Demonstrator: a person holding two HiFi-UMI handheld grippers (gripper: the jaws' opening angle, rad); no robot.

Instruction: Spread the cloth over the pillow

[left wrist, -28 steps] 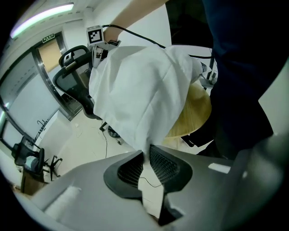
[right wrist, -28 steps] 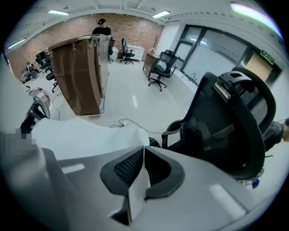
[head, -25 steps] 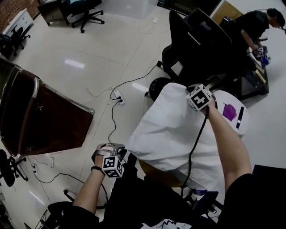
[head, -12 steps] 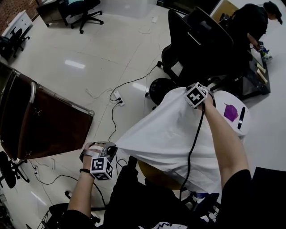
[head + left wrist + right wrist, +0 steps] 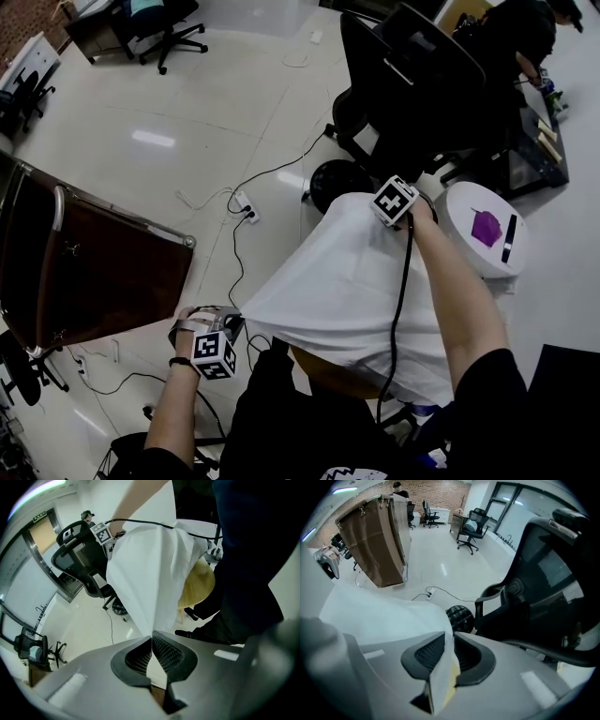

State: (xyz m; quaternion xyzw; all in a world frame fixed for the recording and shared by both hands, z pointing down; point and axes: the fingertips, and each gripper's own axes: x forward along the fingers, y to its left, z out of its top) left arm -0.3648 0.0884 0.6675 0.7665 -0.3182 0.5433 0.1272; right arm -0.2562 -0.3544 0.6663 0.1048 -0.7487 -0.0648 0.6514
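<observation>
Open pale floor (image 5: 187,131) is lying left of the cloth (image 5: 356,281); a black office chair (image 5: 412,84) is crowding its far edge and a white round table (image 5: 487,244) its right. The white cloth is hanging stretched and creased over a hump above a yellowish round top (image 5: 328,370). The left gripper (image 5: 151,651) is pinching the near-left corner, now further left than before, while the right gripper (image 5: 449,651), now lower, has just been opening with the far corner loose between its jaws.
</observation>
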